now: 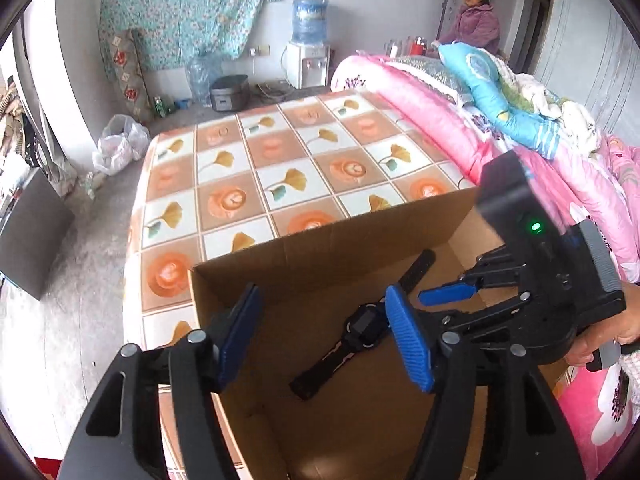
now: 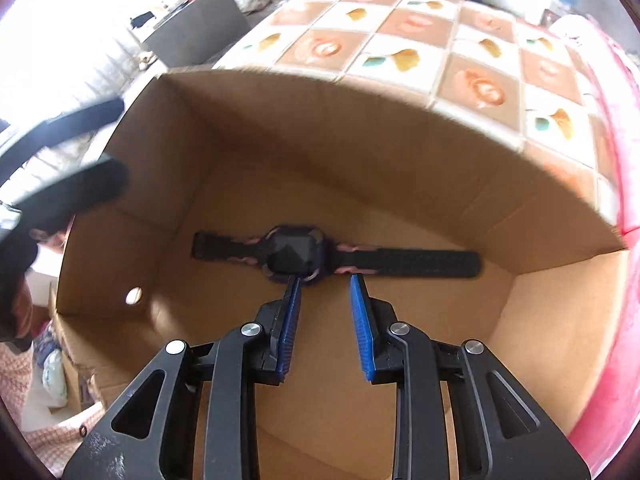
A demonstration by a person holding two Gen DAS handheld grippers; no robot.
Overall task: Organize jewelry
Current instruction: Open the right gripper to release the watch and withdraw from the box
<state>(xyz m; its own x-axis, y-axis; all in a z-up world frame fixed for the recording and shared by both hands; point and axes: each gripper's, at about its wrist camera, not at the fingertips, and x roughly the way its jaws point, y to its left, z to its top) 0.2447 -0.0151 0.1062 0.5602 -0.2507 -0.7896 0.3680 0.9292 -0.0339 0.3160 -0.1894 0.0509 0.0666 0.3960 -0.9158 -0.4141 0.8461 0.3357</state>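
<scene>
Object: black digital wristwatch with square dark face and pink-streaked rubber strap (image 2: 304,256), lying flat on the floor of the open brown cardboard box (image 2: 560,320).
Position: right wrist view, watch just past the fingertips at 12 o'clock, strap running 9 to 3 o'clock; left wrist view, same watch (image 1: 362,326) lies diagonally, partly behind the right blue pad.
Box placement: box sits on a table with a floral tile-pattern cloth (image 1: 280,168), pink quilt (image 1: 440,120) at 2 o'clock.
Right gripper: right gripper (image 2: 325,280), jaws parted narrowly, holding nothing, left tip touching or almost touching the case edge; contact cannot be told.
Left gripper: left gripper (image 1: 324,298), jaws spread wide, holding nothing, hovering over the box's near-left corner.
Handling: likely light; strap soft and floppy, ends will droop when lifted; case stiff, face glossy and probably slick.
Grip point: likely best across the case sides, or on the strap right beside the case; avoid pinching the screen.
Risk: gap looks barely wider than the case; strap may snag the box wall.
</scene>
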